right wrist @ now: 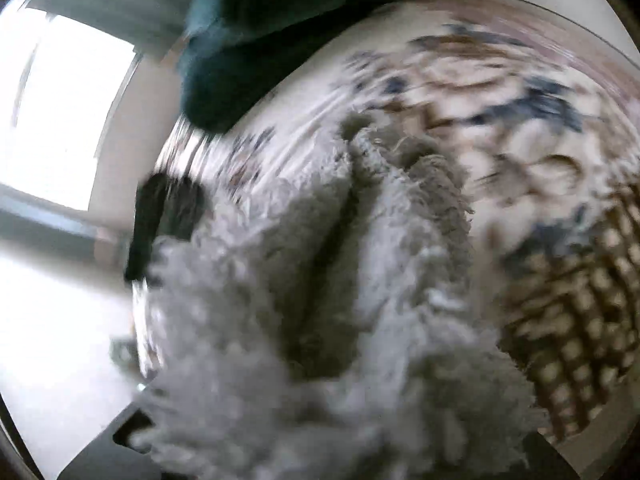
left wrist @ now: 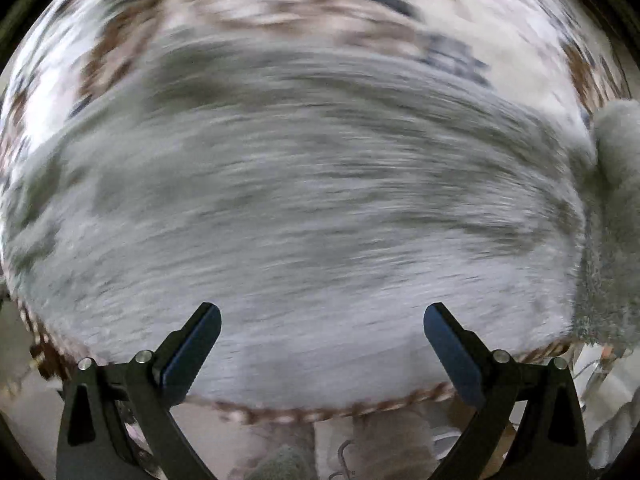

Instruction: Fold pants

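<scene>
The left gripper (left wrist: 322, 354) stands wide open and empty above the near edge of the grey fleece pants (left wrist: 304, 200), which spread flat ahead of it across a patterned tablecloth (left wrist: 532, 40). The right gripper's fingers are buried under a bunched fold of the same fleece (right wrist: 340, 320), so I cannot tell whether they clamp it, though cloth fills the space between them. That fold runs away from the right gripper, making it, in my judgement, the hand placed to carry the fold.
</scene>
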The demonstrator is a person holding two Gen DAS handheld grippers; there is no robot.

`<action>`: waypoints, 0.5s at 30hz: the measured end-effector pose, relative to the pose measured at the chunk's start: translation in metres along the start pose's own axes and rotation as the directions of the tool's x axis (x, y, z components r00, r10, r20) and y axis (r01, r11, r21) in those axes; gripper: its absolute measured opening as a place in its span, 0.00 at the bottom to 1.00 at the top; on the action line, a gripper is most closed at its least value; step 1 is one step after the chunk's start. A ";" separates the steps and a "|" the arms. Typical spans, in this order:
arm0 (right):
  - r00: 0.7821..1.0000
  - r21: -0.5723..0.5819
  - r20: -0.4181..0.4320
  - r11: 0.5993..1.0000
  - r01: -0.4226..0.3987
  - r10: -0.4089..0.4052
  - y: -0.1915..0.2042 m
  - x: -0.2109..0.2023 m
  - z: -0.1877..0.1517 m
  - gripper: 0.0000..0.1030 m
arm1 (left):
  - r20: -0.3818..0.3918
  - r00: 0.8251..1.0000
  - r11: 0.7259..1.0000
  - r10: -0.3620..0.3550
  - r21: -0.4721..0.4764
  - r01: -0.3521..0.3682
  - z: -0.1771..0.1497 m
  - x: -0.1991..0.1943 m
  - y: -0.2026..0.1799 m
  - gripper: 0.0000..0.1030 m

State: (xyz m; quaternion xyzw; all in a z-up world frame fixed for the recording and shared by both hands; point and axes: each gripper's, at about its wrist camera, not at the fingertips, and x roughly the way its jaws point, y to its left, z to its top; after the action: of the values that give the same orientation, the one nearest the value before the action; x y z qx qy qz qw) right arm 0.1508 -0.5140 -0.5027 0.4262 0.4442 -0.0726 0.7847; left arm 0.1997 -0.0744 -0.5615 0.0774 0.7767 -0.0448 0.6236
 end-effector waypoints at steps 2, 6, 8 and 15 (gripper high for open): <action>0.999 -0.066 -0.043 0.998 0.006 -0.009 0.030 0.021 -0.029 0.17 | 0.005 1.000 0.998 0.008 -0.057 -0.007 -0.013 -0.003 0.049 1.00; 0.981 -0.252 -0.191 0.968 -0.010 -0.039 0.103 0.093 -0.106 0.17 | 0.014 1.000 0.988 0.008 -0.152 -0.006 -0.027 -0.006 0.124 1.00; 0.954 -0.309 -0.290 0.951 -0.014 -0.080 0.128 0.127 -0.140 0.18 | 0.026 1.000 0.988 0.007 -0.154 -0.003 -0.031 -0.005 0.153 1.00; 0.857 -0.172 -0.515 0.980 -0.101 -0.002 0.132 0.154 -0.163 0.86 | 0.113 0.975 0.968 -0.194 -0.138 0.208 -0.012 -0.023 0.187 1.00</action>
State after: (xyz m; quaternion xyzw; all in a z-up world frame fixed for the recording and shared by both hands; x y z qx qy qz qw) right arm 0.2039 -0.2708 -0.5794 0.3635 0.6307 0.1068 0.6773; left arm 0.2260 0.1102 -0.5316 -0.0509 0.7498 -0.0534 0.6576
